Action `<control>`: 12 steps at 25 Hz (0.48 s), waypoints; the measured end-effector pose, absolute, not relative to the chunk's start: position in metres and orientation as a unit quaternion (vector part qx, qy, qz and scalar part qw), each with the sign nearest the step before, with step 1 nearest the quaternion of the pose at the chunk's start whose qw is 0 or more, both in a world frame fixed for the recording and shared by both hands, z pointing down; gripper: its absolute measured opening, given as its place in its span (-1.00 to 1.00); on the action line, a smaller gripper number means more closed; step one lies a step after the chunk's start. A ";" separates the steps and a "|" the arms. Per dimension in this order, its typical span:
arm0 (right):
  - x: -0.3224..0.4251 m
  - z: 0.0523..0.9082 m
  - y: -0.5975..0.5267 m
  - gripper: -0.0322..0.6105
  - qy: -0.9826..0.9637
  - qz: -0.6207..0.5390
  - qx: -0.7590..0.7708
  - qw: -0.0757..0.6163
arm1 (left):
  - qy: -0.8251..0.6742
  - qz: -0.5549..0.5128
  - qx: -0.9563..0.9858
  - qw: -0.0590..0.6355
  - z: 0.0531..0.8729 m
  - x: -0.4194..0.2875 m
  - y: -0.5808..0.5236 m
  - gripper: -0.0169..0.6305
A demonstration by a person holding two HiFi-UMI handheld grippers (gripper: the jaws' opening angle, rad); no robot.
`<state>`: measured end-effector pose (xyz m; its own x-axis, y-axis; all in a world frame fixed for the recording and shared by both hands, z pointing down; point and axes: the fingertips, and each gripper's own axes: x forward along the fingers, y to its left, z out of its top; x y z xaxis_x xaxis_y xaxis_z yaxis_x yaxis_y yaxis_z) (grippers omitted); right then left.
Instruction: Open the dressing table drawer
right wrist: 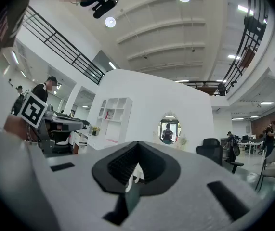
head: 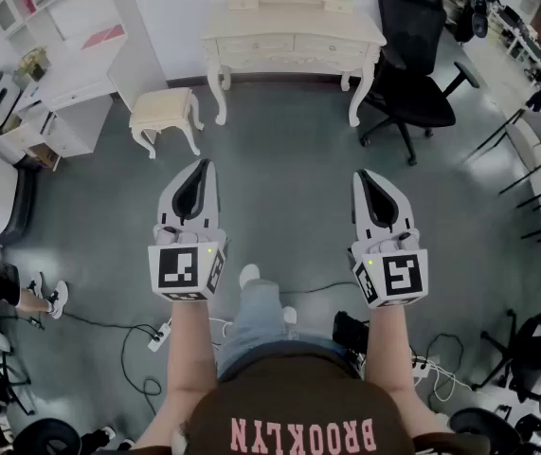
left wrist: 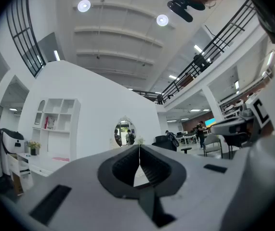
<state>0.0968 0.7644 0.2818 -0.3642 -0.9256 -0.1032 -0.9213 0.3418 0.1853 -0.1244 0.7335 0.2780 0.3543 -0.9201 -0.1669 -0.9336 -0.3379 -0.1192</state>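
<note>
Nothing of the task is done yet: the dressing table (head: 294, 41) stands at the top centre of the head view, against the white wall and well apart from both grippers, which are in the middle of the frame over open floor (head: 279, 150). Its drawer (head: 259, 45) looks flush with the front rail, though it is too small and far away to be sure. The approach, the grip on the pull and the draw outward are all left to do. The left gripper (head: 203, 166) has its jaws pressed together with nothing between them, the ribbed black pads meeting in a thin seam in its own view. The right gripper (head: 364, 176) reads the same way, tips touching and empty. The table is cream-painted wood with a flat surface, a scalloped apron and curved cabriole legs; an oval mirror (left wrist: 124, 133) sits above it. A matching cream stool (head: 163, 110) stands to its lower left and a black mesh office chair (head: 412, 64) to its right. The floor is smooth, grey and slightly glossy. The grippers are matte grey-white plastic shells, each carrying a cube with square black-and-white markers.
</note>
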 end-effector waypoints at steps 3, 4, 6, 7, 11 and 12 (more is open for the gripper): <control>0.101 0.283 0.756 -0.90 -0.820 -0.105 0.562 0.011 | 0.565 0.033 -0.819 0.098 0.279 -0.117 0.725 -0.93; 0.103 0.283 0.754 -0.90 -0.821 -0.106 0.562 0.011 | 0.564 0.033 -0.819 0.099 0.279 -0.115 0.721 -0.93; 0.106 0.283 0.748 -0.90 -0.821 -0.107 0.561 0.011 | 0.562 0.034 -0.820 0.099 0.279 -0.110 0.714 -0.93; 0.108 0.284 0.744 -0.90 -0.821 -0.107 0.561 0.012 | 0.562 0.035 -0.821 0.099 0.278 -0.108 0.709 -0.93; 0.113 0.286 0.724 -0.90 -0.823 -0.108 0.558 0.009 | 0.557 0.037 -0.824 0.099 0.279 -0.101 0.687 -0.93; 0.113 0.287 0.718 -0.90 -0.824 -0.108 0.556 0.005 | 0.556 0.037 -0.824 0.099 0.279 -0.100 0.680 -0.93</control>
<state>0.1131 0.7184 0.2867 -0.3819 -0.9175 -0.1113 -0.9152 0.3586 0.1842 -0.0997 0.6802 0.2795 0.3783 -0.9097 -0.1711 -0.9244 -0.3616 -0.1212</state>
